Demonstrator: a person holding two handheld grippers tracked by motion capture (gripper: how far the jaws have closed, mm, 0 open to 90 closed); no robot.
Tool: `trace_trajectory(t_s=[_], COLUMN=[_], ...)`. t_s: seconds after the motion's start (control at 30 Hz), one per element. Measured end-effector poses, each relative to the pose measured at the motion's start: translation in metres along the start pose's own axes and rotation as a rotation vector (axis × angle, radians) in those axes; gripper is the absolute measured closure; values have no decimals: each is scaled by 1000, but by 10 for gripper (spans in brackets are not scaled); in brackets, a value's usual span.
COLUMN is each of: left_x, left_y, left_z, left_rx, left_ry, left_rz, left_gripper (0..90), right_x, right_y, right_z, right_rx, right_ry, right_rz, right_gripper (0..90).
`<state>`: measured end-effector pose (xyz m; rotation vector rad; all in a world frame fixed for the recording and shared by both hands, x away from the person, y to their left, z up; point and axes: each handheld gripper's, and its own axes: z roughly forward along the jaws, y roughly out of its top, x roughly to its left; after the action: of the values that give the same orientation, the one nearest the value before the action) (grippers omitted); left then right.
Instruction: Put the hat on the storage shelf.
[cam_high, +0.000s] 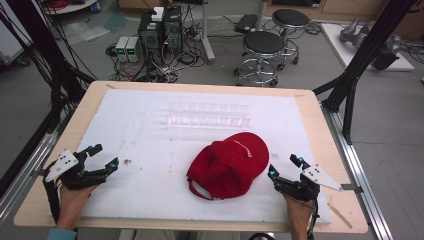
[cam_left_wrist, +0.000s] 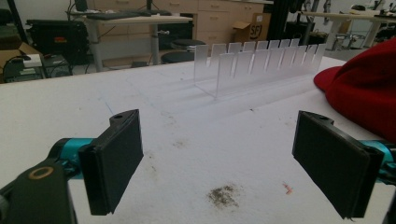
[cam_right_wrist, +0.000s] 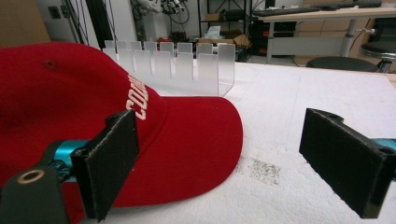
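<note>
A red baseball cap (cam_high: 230, 164) with white lettering lies on the white foam mat, brim toward the far right. In the right gripper view the cap (cam_right_wrist: 140, 112) sits just ahead and left of my jaws. My right gripper (cam_high: 285, 167) is open, close to the cap's right side, with nothing between its fingers. My left gripper (cam_high: 104, 156) rests open near the mat's left edge, well apart from the cap. In the left gripper view the cap (cam_left_wrist: 364, 93) shows at the right edge. A clear acrylic slotted rack (cam_high: 207, 115) stands behind the cap.
The white foam mat (cam_high: 150, 200) covers most of the wooden table (cam_high: 320, 115). Dirt smudges mark the mat (cam_left_wrist: 224, 195). Beyond the table stand black stools (cam_high: 262, 45), computer cases (cam_high: 160, 27) and tangled cables. Black frame legs flank both sides.
</note>
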<state>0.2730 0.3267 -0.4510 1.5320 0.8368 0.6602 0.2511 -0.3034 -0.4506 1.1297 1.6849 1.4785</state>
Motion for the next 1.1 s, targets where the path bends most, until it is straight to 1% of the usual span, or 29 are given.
trace_trajectory(t_s=[0.17, 0.23, 0.27, 0.33, 0.47, 0.63, 0.73, 1.03, 1.1], left_x=[0, 0, 1, 1, 1, 1, 1, 2, 2], left_y=[0, 1, 1, 1, 1, 1, 1, 1, 1], left_z=[1, 1, 2, 2, 2, 2, 2, 2, 2], left_rx=[10, 16, 19, 26, 25, 24, 23, 23, 23], left_ry=[4, 5, 7, 9, 11, 8, 5, 3, 4], left_rz=[5, 0, -4, -8, -7, -6, -7, -17, -20], left_gripper=[164, 164, 164, 164, 164, 164, 164, 164, 164], right_x=[-1, 0, 0, 1, 1, 1, 1, 1, 2], right_y=[0, 0, 0, 0, 0, 0, 0, 0, 0], right_z=[-1, -1, -1, -1, -1, -1, 0, 0, 0], right_rx=[-3, -6, -12, -7, -2, -6, -2, -1, 3], right_ry=[4, 5, 4, 7, 6, 3, 3, 2, 5], right_rz=[3, 1, -10, -5, -4, -18, -11, -16, -10], right_gripper=[109, 109, 109, 109, 109, 109, 109, 109, 109])
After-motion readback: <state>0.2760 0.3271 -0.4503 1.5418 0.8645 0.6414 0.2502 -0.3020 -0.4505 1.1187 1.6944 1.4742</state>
